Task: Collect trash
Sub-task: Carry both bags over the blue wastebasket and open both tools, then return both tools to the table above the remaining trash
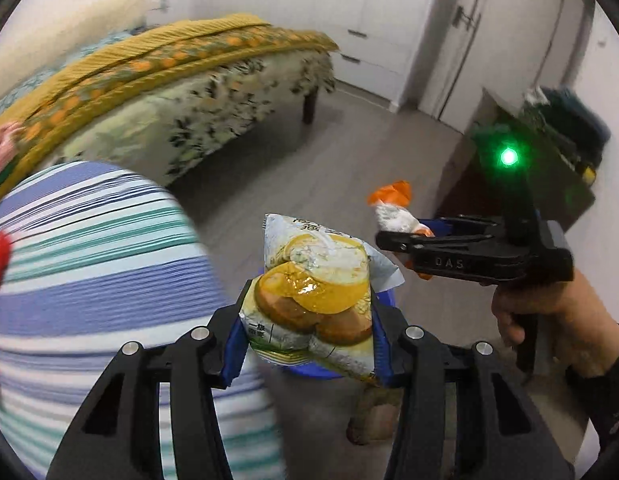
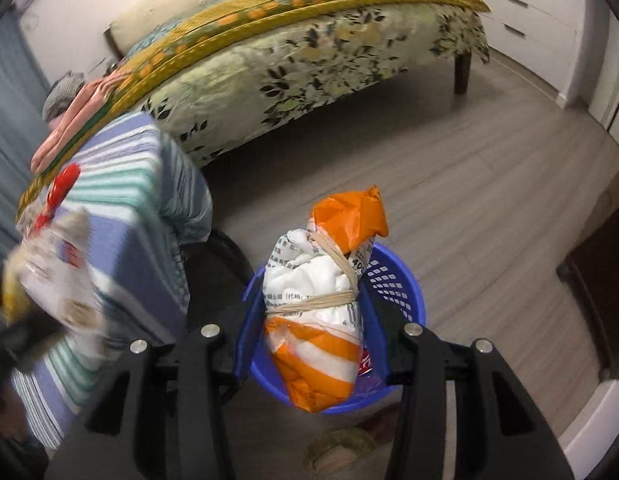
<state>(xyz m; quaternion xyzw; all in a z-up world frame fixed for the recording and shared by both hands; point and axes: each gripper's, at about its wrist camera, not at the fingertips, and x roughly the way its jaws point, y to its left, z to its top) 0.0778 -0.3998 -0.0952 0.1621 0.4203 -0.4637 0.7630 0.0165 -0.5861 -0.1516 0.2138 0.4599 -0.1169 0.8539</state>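
Observation:
My left gripper is shut on a yellow and white snack packet printed with round cakes, held above a blue plastic basket. My right gripper is shut on an orange and white bag bundle tied with rubber bands, held over the blue mesh basket. The right gripper with its bundle also shows in the left wrist view, to the right of my packet. The left packet shows blurred at the left of the right wrist view.
A striped blue, white and green cloth covers something at the left. A bed with a floral sheet and yellow blanket stands behind. A dark cabinet is at the right. Slippers lie on the grey floor.

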